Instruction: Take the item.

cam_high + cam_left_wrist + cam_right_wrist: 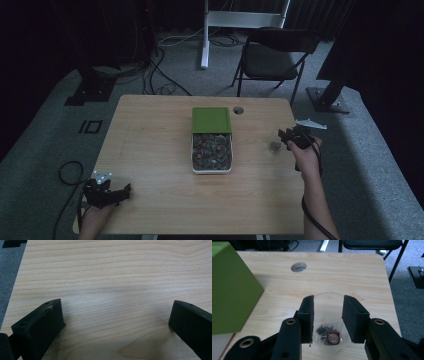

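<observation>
A clear plastic cup stands on the wooden table at the right side, with dark bits and a small red-labelled packet at its bottom. My right gripper has its jaws on either side of this cup, which looks round and unsquashed. In the high view the cup sits just ahead of the right gripper. My left gripper is wide open over bare wood, near the table's front left corner. A white box full of small packets sits mid-table, its green lid open behind it.
A round cable hole lies behind the box. The green lid looms close at the left of the right gripper view. A black folding chair stands beyond the table's far edge, and cables run over the floor at the left.
</observation>
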